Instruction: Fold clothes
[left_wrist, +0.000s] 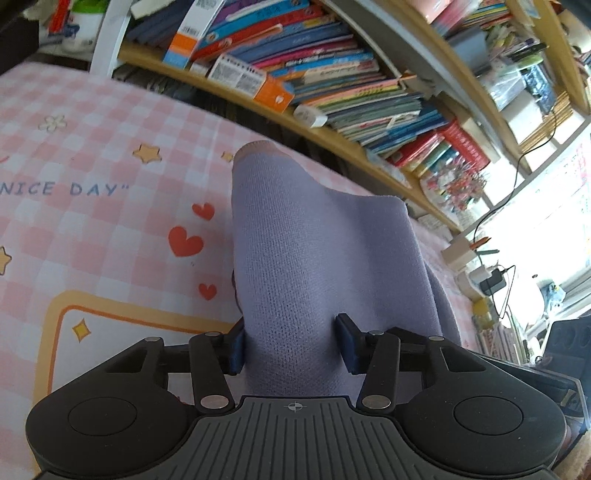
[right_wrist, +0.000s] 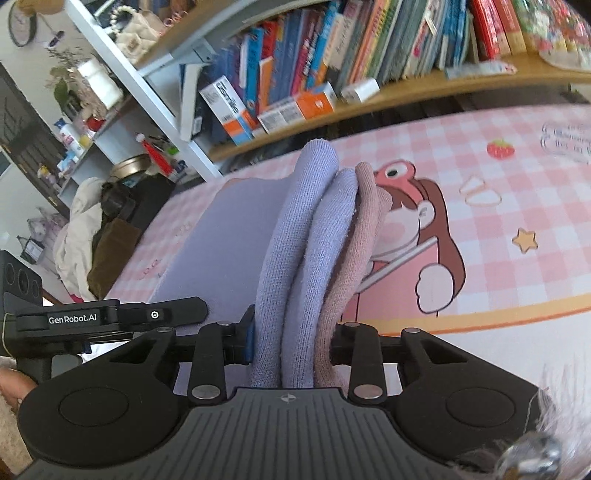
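A lilac knit garment (left_wrist: 317, 251) with a dusty pink hem rises from between the fingers of my left gripper (left_wrist: 291, 341), which is shut on a thick bunch of it. The cloth hangs over the pink checked tablecloth (left_wrist: 103, 155). In the right wrist view, the same garment (right_wrist: 295, 236) is gathered into several upright folds, lilac on the left and pink on the right. My right gripper (right_wrist: 291, 332) is shut on those folds. A flat lilac panel spreads to the left toward the left gripper (right_wrist: 92, 317), seen side-on.
A wooden bookshelf (left_wrist: 332, 74) crammed with books runs along the table's far edge. Small boxes (right_wrist: 280, 110) stand on its lower board. White shelving (right_wrist: 122, 66) with bottles, a bundle of cloth and a brown bag (right_wrist: 110, 251) lies beyond the table's left end.
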